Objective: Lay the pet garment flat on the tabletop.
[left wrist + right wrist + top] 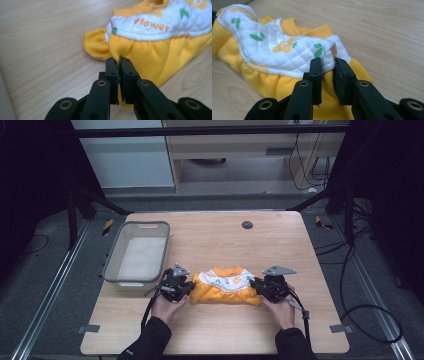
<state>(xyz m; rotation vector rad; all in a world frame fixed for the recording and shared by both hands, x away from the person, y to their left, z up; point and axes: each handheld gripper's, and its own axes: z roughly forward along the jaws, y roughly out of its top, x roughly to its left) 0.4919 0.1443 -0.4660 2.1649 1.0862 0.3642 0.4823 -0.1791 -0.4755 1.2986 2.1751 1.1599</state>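
A small yellow fabric garment with a white quilted printed panel [226, 286] lies bunched on the light wooden counter [215, 240], right of an empty grey plastic basin [136, 252]. The left gripper [119, 60] pinches its yellow edge, jaws nearly closed. The right gripper [327, 61] clamps the white quilted fold at the other end.

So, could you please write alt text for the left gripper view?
The left gripper is shut on a fold of a yellow garment lying on a wooden table. Its white quilted panel reads "flower" in orange.
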